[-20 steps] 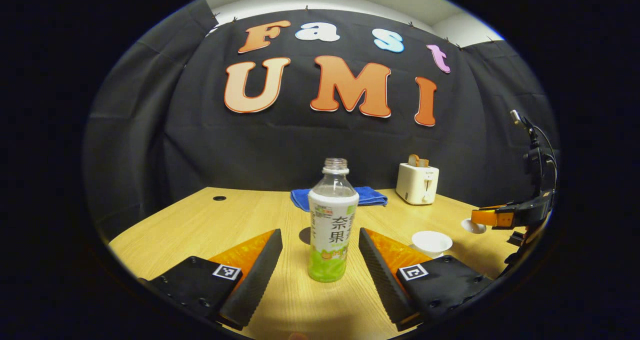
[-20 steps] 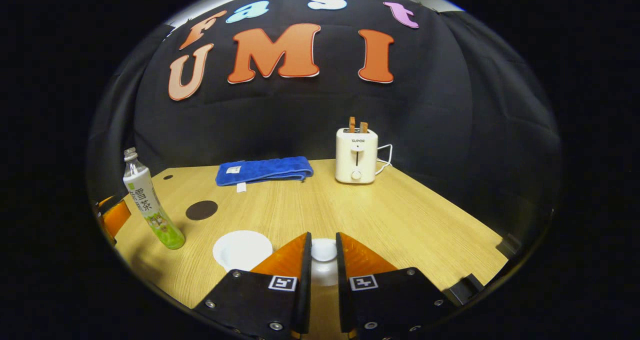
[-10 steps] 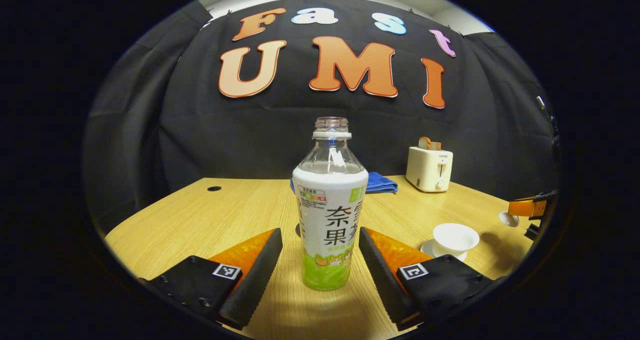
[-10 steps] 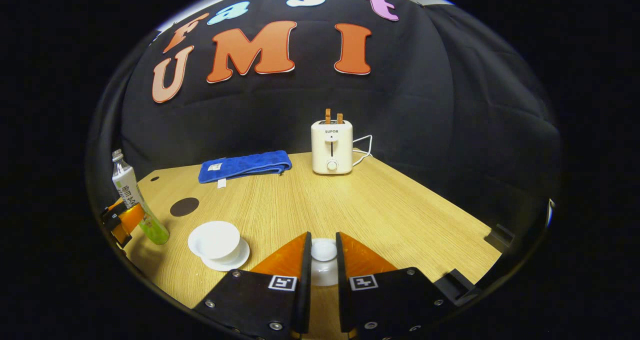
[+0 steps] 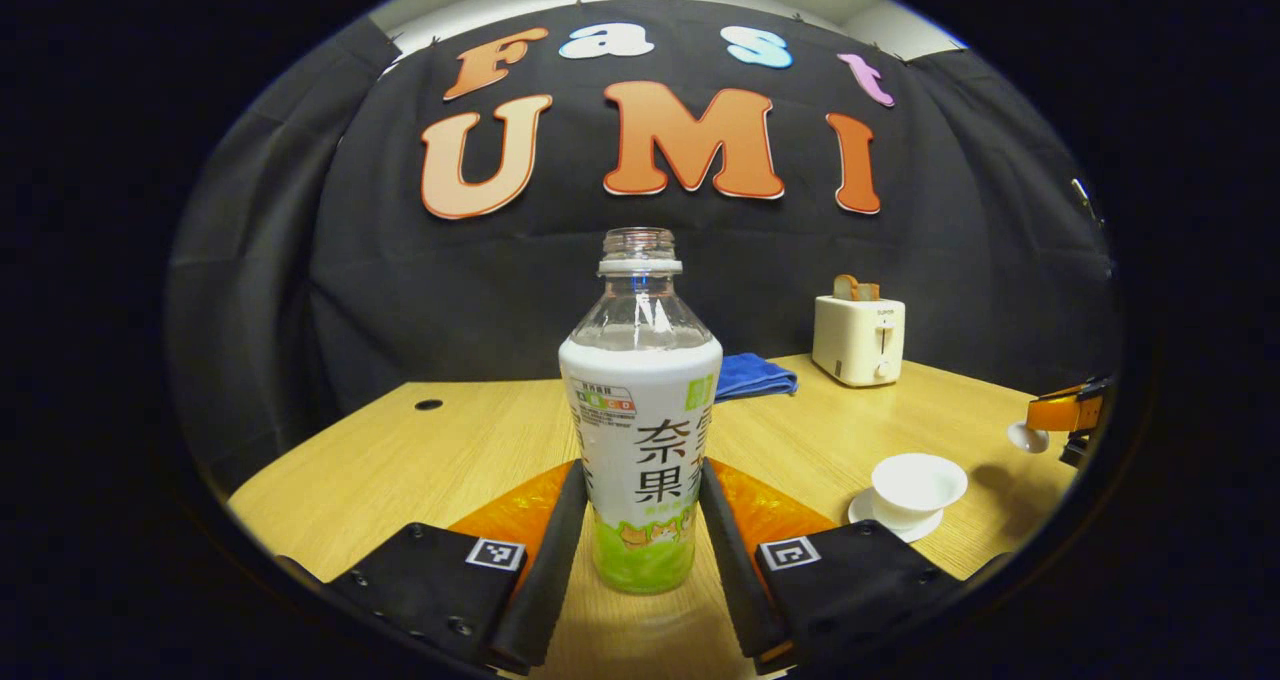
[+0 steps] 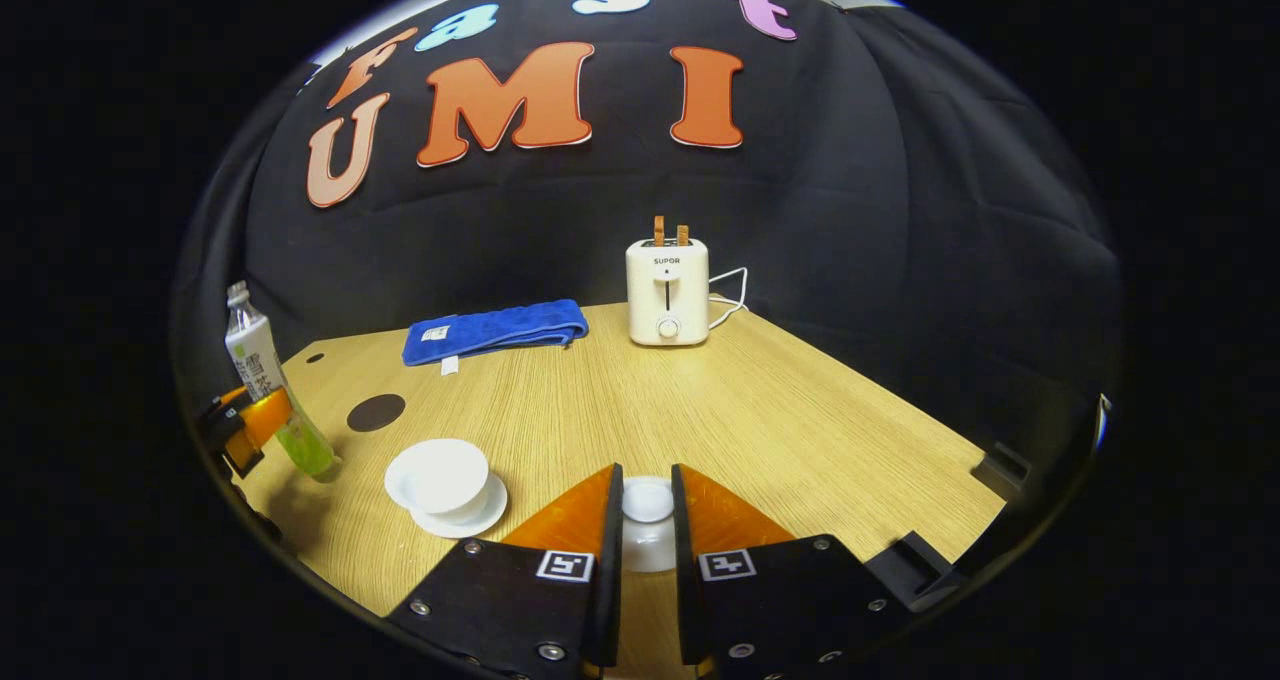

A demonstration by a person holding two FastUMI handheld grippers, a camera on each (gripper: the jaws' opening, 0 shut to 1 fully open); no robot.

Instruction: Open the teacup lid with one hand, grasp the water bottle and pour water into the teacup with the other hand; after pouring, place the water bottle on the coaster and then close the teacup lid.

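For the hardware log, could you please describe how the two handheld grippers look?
Left gripper and right gripper match: black bolted bodies, each half bearing a small square black-and-white marker, with translucent orange wedges behind long straight fingers. The left fingers' inner faces are finely ribbed.

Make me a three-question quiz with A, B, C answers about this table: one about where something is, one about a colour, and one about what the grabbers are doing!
1. Where is the toaster?
A. at the back of the table, right of the folded cloth
B. on the saucer
C. on the coaster

2. What colour is the folded cloth?
A. red
B. blue
C. yellow

3. What is the teacup like now?
A. covered by its lid
B. open, on its saucer
C. tipped on its side

Answers:
1. A: in the right gripper view it stands near the table's far edge, right of the cloth.
2. B: it looks blue in both views.
3. B: the right gripper holds the lid apart from the teacup, while the left gripper jaws press on the bottle.
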